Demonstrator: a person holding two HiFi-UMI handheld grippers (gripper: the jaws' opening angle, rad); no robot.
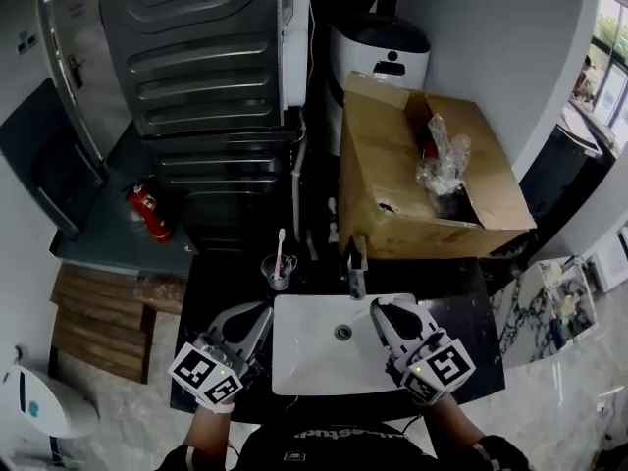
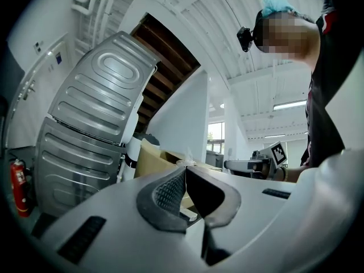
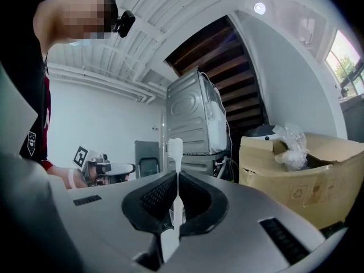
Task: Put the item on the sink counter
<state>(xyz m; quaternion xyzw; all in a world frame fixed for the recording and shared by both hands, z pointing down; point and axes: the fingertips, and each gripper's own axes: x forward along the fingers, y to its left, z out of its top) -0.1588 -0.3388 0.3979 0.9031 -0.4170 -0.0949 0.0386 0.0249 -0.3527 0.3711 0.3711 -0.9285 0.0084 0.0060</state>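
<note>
Clamping my right hand-held gripper (image 3: 173, 176) on one white toothbrush (image 3: 174, 148), I am holding it over the sink's (image 1: 314, 361) right edge. My left hand-held gripper (image 2: 185, 169) is hovering closed and empty. A second toothbrush (image 1: 281, 246) is standing in the single cup (image 1: 278, 273) on the worktop (image 1: 461, 307).

Dim head view, daylight glare at the window (image 1: 610, 29); both gripper views fisheye-warped, dark-cornered.
</note>
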